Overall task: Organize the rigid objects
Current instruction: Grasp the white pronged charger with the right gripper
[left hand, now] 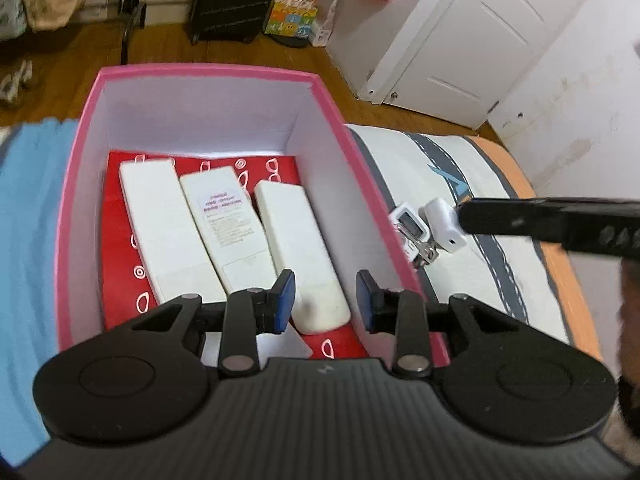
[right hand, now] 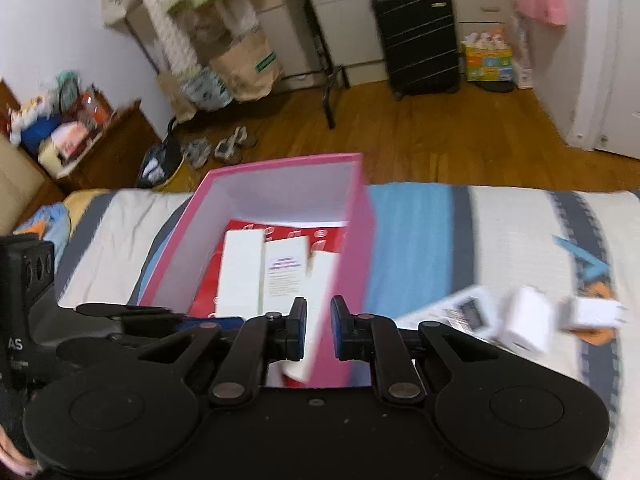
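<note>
A pink box [left hand: 208, 74] stands on the bed with three white remotes [left hand: 224, 220] lying side by side on its red floor. My left gripper [left hand: 325, 292] hovers over the box's near right corner. Its blue pads are apart and nothing is between them. The end of the rightmost remote [left hand: 304, 248] lies below them. A small white device with a screen [left hand: 412, 226] and a white charger [left hand: 442, 224] lie on the bedcover right of the box. My right gripper [right hand: 319, 316] faces the box [right hand: 280, 160], its jaws a narrow gap apart and empty.
The striped bedcover [right hand: 500, 240] carries two white chargers [right hand: 524, 320] and the screen device [right hand: 468, 312] on the right. Beyond the bed are the wooden floor, a black suitcase [right hand: 416, 40], shoes [right hand: 224, 148], paper bags and a white door [left hand: 460, 40].
</note>
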`<act>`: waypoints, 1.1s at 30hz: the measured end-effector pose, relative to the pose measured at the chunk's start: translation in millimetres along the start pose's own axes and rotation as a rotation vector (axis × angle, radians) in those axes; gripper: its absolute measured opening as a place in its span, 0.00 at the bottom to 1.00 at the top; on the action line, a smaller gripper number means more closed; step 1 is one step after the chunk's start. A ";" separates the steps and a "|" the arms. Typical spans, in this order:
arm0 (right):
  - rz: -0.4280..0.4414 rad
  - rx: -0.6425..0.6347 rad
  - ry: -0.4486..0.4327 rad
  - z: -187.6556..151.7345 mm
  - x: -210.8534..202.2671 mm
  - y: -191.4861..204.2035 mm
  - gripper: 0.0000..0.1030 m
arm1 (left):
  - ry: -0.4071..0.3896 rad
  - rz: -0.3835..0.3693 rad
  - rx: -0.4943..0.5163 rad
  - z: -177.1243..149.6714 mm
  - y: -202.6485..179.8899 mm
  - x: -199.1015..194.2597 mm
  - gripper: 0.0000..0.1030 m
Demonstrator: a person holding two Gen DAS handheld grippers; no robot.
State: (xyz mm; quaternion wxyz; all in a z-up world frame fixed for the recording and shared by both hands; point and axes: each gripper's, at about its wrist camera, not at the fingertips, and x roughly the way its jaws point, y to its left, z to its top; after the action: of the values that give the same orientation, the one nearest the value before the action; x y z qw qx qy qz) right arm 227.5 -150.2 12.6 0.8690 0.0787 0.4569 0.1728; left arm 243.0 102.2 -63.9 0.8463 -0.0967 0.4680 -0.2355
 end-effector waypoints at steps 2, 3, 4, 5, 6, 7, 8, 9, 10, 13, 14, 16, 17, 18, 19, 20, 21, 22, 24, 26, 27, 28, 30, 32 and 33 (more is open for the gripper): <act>-0.002 0.036 -0.010 -1.0 -20.0 -17.7 0.17 | -0.009 0.007 0.041 2.4 -18.0 -9.2 0.31; -0.004 0.057 -0.012 -2.5 -29.5 -26.8 0.17 | -0.015 0.007 0.060 3.8 -27.5 -13.4 0.31; -0.005 0.079 -0.014 -4.2 -36.1 -35.4 0.17 | -0.021 0.003 0.082 6.5 -35.8 -19.3 0.31; -0.004 0.102 -0.016 -5.7 -44.0 -43.7 0.18 | -0.027 -0.002 0.103 8.2 -45.6 -23.2 0.33; -0.002 0.124 -0.021 -8.0 -50.3 -51.3 0.18 | -0.032 -0.009 0.133 9.5 -58.4 -27.4 0.33; 0.000 0.142 -0.026 -10.4 -55.5 -58.2 0.18 | -0.032 -0.013 0.163 11.0 -72.0 -30.0 0.34; 0.000 0.157 -0.032 -12.9 -61.7 -65.3 0.19 | -0.028 -0.010 0.187 13.3 -83.5 -28.8 0.34; -0.005 0.168 -0.038 -15.0 -65.0 -70.1 0.21 | -0.022 -0.001 0.207 14.9 -95.4 -27.5 0.34; -0.006 0.181 -0.046 -17.7 -68.2 -75.5 0.25 | -0.020 0.007 0.232 16.9 -108.9 -24.6 0.34; 0.009 0.236 -0.064 -25.8 -74.5 -93.7 0.27 | -0.008 0.000 0.253 23.8 -143.4 -11.5 0.38; 0.012 0.255 -0.070 -28.8 -74.7 -99.8 0.27 | 0.002 -0.001 0.244 27.6 -153.4 -5.2 0.38; 0.010 0.308 -0.075 -33.4 -71.9 -115.1 0.31 | 0.017 -0.007 0.218 31.4 -165.7 8.8 0.38; 0.010 0.339 -0.077 -36.5 -69.2 -123.4 0.33 | 0.021 -0.011 0.206 33.1 -171.1 17.1 0.39; 0.011 0.371 -0.082 -39.3 -65.5 -132.8 0.36 | 0.026 -0.015 0.197 34.1 -176.1 24.3 0.39; 0.011 0.407 -0.086 -42.2 -60.7 -143.1 0.38 | 0.034 -0.022 0.184 35.0 -180.7 34.5 0.40; 0.015 0.445 -0.089 -45.4 -55.0 -154.3 0.39 | 0.041 -0.025 0.174 34.2 -183.6 44.3 0.40; 0.022 0.476 -0.094 -49.0 -49.1 -164.4 0.40 | 0.047 -0.024 0.170 33.3 -186.8 54.0 0.40; 0.030 0.510 -0.106 -52.9 -42.7 -175.2 0.41 | 0.052 -0.019 0.168 32.1 -189.8 64.2 0.40; 0.041 0.590 -0.129 -61.3 -28.2 -195.7 0.46 | 0.056 0.002 0.168 26.9 -192.7 85.7 0.40; 0.073 0.647 -0.121 -66.9 -11.8 -211.4 0.49 | 0.048 0.017 0.166 20.5 -192.4 105.2 0.43; 0.080 0.664 -0.116 -67.8 -5.0 -217.3 0.54 | 0.044 0.028 0.165 18.1 -192.0 113.7 0.45; 0.074 0.671 -0.107 -68.0 1.6 -220.7 0.55 | 0.038 0.042 0.166 14.6 -191.1 123.5 0.45; 0.048 0.654 -0.079 -66.4 13.5 -223.5 0.55 | 0.022 0.062 0.165 8.9 -188.1 138.6 0.46; 0.033 0.629 -0.059 -65.3 26.6 -224.8 0.55 | 0.012 0.066 0.170 2.8 -185.0 151.4 0.46; 0.038 0.629 -0.053 -65.6 31.8 -227.0 0.55 | 0.000 0.070 0.171 0.2 -182.7 156.3 0.46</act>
State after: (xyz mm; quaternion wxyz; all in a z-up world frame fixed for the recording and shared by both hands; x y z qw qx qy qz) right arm 242.1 -350.4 -116.1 0.8104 0.3566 0.4634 0.0373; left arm 257.4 -133.3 -110.3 0.8592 -0.0078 0.4491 -0.2449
